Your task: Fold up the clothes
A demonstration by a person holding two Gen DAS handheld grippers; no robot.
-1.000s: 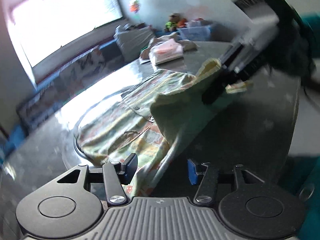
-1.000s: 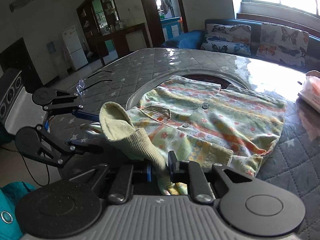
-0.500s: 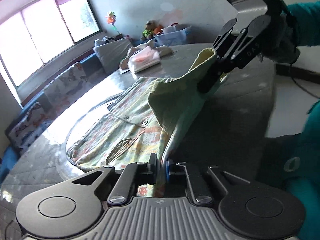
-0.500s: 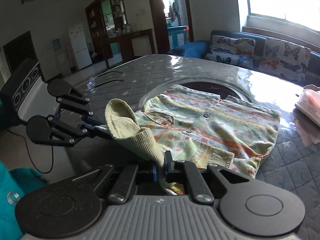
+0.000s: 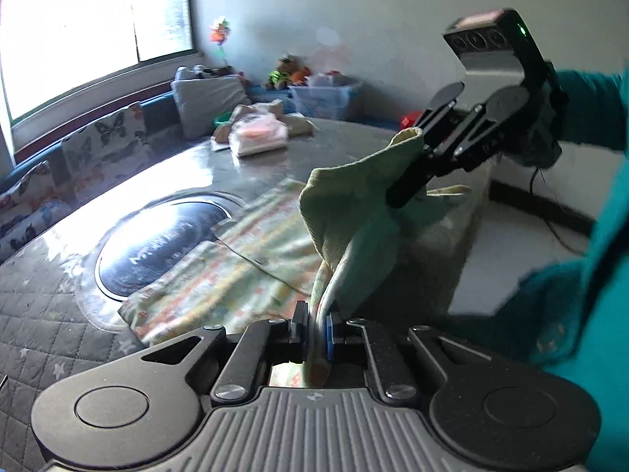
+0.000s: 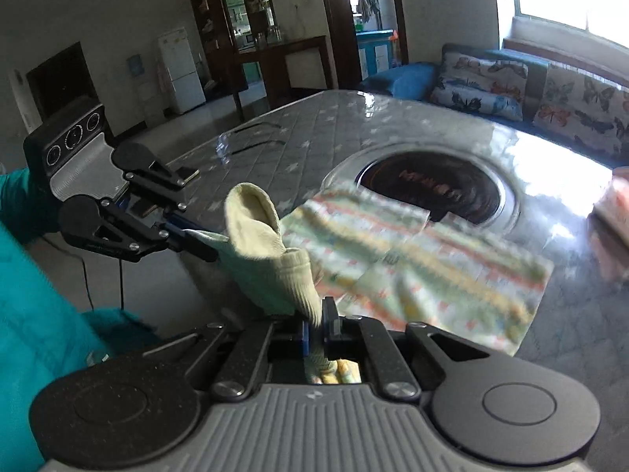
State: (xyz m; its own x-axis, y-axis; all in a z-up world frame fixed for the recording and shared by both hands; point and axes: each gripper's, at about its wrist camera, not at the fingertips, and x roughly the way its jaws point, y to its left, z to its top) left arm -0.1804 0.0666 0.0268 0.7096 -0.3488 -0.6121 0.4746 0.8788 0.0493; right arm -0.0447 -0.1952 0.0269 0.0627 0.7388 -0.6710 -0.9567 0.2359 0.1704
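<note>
2 hand-held grippers grasp the garment (image 5: 236, 271): left hand-held gripper (image 5: 314, 324) clamps its edge, right hand-held gripper (image 6: 316, 324) clamps the ribbed cuff (image 6: 298, 275). Garment body lies on the quilted surface (image 6: 314, 133), near side lifted.

**A lived-in room around the quilted table**

A grey quilted table (image 6: 314, 133) with star stitching spreads ahead of the tongs, a round dark glass inset (image 6: 432, 188) sunk into it. Far ahead of the left tongs lies a wrapped white and pink packet (image 5: 257, 137); beyond it stand a clear storage bin (image 5: 326, 96) and a plush toy (image 5: 283, 72). Butterfly-print cushions (image 6: 479, 84) line a blue sofa under the bright window (image 5: 94, 31). Far off to the left of the right tongs stand a white fridge (image 6: 181, 70) and a dark wooden cabinet (image 6: 243, 11).
</note>
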